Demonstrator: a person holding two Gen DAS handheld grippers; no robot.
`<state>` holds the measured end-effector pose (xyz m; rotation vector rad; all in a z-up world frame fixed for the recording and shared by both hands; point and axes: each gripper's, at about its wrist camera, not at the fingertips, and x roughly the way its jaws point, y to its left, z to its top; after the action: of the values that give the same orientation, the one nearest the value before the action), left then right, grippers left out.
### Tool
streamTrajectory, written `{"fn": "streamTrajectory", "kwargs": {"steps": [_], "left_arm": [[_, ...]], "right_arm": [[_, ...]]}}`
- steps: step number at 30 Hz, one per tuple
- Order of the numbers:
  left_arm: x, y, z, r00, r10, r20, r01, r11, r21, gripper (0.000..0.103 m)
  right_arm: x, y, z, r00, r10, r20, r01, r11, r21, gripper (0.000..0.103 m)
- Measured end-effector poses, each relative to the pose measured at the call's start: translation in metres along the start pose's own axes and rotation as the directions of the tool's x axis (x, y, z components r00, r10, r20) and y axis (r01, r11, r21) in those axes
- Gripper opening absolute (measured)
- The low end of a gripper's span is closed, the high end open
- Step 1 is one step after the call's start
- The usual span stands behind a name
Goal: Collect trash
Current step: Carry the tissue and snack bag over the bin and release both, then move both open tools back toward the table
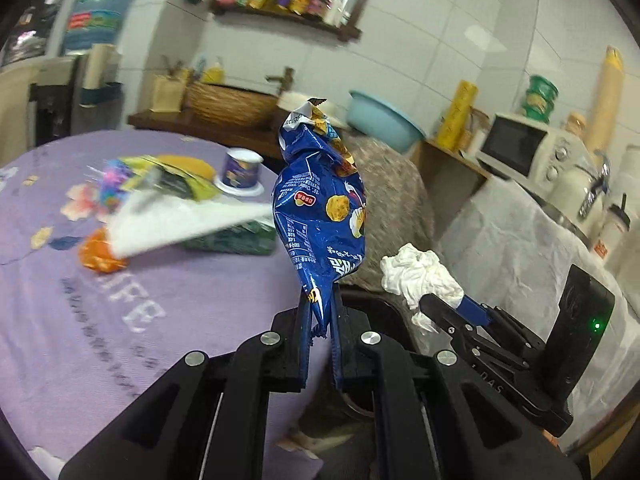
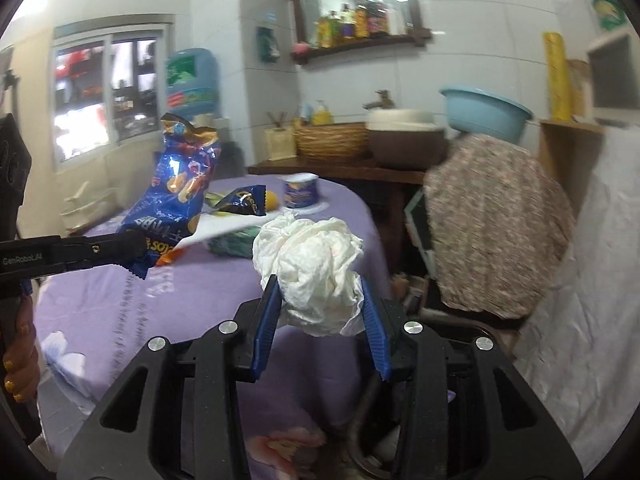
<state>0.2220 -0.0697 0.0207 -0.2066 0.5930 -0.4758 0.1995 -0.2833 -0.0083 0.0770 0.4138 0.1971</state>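
Note:
My left gripper [image 1: 320,312] is shut on the bottom of a crumpled blue snack bag [image 1: 320,200], held upright above the table edge; the bag also shows in the right wrist view [image 2: 176,200]. My right gripper [image 2: 318,300] is shut on a crumpled white tissue wad [image 2: 312,264], also seen in the left wrist view [image 1: 420,276] to the right of the bag. More trash lies on the purple tablecloth [image 1: 100,320]: an orange wrapper [image 1: 100,256], a yellow-green wrapper [image 1: 176,180], a dark blue wrapper [image 2: 244,200] and a paper cup [image 1: 240,168].
A dark bin rim [image 2: 360,420] shows below the right gripper beside the table. A white paper sheet [image 1: 180,228] lies over a green pack [image 1: 236,240]. A cloth-covered chair [image 2: 496,220], a blue basin [image 2: 484,112] and a microwave [image 1: 528,148] stand to the right.

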Motion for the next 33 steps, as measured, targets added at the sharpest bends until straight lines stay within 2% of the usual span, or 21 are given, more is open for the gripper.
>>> {"fn": "streamTrajectory", "kwargs": {"steps": [4, 7, 10, 17, 20, 25, 27, 28, 29, 31, 33], "left_arm": [[0.040, -0.024, -0.009, 0.997, -0.016, -0.077, 0.020, 0.998, 0.057, 0.009], [0.070, -0.042, -0.022, 0.989, -0.028, -0.142, 0.042, 0.994, 0.100, 0.009], [0.096, -0.053, -0.042, 0.980, -0.028, -0.198, 0.056, 0.989, 0.138, 0.009], [0.156, -0.061, -0.087, 0.931, -0.018, -0.365, 0.078, 0.986, 0.149, 0.009], [0.175, -0.065, -0.096, 0.912, -0.017, -0.410, 0.090, 0.983, 0.159, 0.009], [0.203, -0.079, -0.103, 0.890, 0.003, -0.455, 0.096, 0.976, 0.193, 0.009], [0.212, -0.085, -0.104, 0.879, -0.002, -0.476, 0.114, 0.972, 0.207, 0.010], [0.215, -0.087, -0.105, 0.877, -0.002, -0.481, 0.118, 0.970, 0.211, 0.011], [0.218, -0.088, -0.105, 0.877, 0.002, -0.480, 0.116, 0.969, 0.217, 0.012], [0.220, -0.088, -0.107, 0.876, -0.002, -0.483, 0.119, 0.970, 0.212, 0.026], [0.219, -0.085, -0.108, 0.876, -0.010, -0.482, 0.119, 0.973, 0.197, 0.036]], "right_arm": [[-0.004, -0.042, -0.022, 0.991, -0.120, -0.052, 0.121, 0.992, 0.026, 0.041], [-0.004, -0.071, -0.039, 0.976, -0.192, -0.099, 0.197, 0.980, 0.037, 0.041], [-0.003, -0.094, -0.056, 0.963, -0.228, -0.145, 0.237, 0.970, 0.053, 0.041], [0.011, -0.128, -0.086, 0.940, -0.232, -0.249, 0.255, 0.965, 0.066, 0.041], [0.022, -0.140, -0.097, 0.930, -0.228, -0.287, 0.259, 0.963, 0.073, 0.041], [0.040, -0.152, -0.113, 0.909, -0.228, -0.350, 0.275, 0.957, 0.090, 0.041], [0.042, -0.155, -0.119, 0.906, -0.218, -0.362, 0.271, 0.957, 0.101, 0.046], [0.043, -0.156, -0.121, 0.905, -0.217, -0.365, 0.271, 0.957, 0.103, 0.054], [0.043, -0.156, -0.123, 0.903, -0.222, -0.367, 0.276, 0.956, 0.101, 0.058], [0.044, -0.157, -0.126, 0.898, -0.242, -0.367, 0.293, 0.952, 0.090, 0.058], [0.044, -0.158, -0.129, 0.894, -0.246, -0.374, 0.299, 0.950, 0.092, 0.058]]}}
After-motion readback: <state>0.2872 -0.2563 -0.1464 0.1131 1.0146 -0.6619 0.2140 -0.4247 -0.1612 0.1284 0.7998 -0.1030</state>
